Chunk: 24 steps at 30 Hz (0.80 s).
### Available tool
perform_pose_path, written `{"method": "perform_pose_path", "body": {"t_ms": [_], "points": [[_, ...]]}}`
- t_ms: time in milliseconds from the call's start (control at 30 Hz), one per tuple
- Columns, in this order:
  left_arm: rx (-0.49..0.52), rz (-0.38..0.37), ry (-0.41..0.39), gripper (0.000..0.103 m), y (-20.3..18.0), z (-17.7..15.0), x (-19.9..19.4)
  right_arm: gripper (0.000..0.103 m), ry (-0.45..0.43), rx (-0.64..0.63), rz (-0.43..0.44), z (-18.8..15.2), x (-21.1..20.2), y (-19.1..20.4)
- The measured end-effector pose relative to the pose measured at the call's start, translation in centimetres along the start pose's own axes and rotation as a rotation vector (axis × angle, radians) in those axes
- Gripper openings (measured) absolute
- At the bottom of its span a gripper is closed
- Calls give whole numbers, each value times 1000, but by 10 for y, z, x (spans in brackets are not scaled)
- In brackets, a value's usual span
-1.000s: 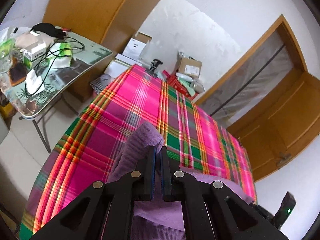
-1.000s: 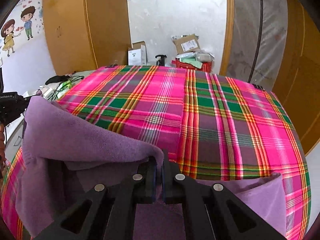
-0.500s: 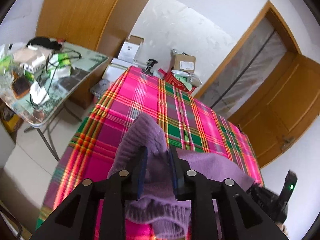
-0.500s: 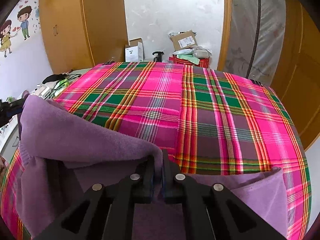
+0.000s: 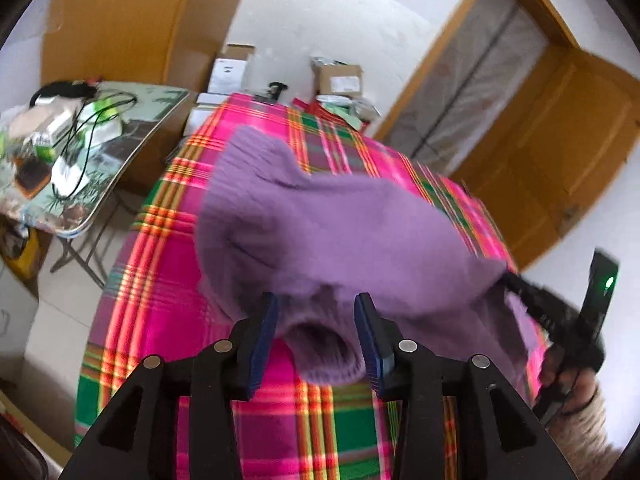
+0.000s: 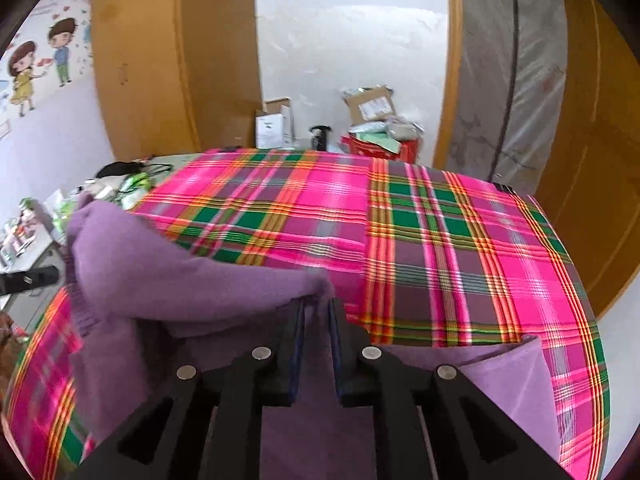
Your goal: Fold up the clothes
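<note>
Two views, one release. Left wrist view: the left gripper [image 5: 316,322] has just been opening; its blue pads [image 5: 262,332] stand wide apart, and a cuff of the purple sweater [image 5: 332,232] hangs between them, apparently unpressed, above the plaid cloth [image 5: 160,280]. The right gripper [image 5: 560,316] shows at the far edge. Right wrist view: the right gripper [image 6: 316,312] has also been parting its jaws; a fold of the sweater [image 6: 180,276] sits in the narrow gap, contact uncertain. Risk: uneven letting-go may let the raised fold slump crooked, or the knit may snag on a pad as it withdraws.
</note>
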<state>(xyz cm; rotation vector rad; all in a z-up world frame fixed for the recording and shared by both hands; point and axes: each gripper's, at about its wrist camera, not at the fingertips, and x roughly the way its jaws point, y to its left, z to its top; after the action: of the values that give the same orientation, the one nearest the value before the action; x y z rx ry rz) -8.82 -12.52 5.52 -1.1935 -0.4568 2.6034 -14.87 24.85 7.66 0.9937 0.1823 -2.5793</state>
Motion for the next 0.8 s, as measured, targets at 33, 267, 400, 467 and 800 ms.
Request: {"method": "perform_pose_path", "body": {"t_ms": [33,267,400,467,800], "points": [[21,6,6,45,-5,-4,1,18,-4,-9,10,-2,-3,4],[48,3,70,45,-21,-24,14,33,-43,-57,131,-23,-30,34],[37,23,91,45,-21,-26,25,40,-39,-134,194,-37,-36,58],[27,26,96,45,-21,-26,29,43,-39,-181,198,-43,-37,71],[-2,67,95,45,-19,-20,41,45,-87,-448,151,-68,-39,129]]}}
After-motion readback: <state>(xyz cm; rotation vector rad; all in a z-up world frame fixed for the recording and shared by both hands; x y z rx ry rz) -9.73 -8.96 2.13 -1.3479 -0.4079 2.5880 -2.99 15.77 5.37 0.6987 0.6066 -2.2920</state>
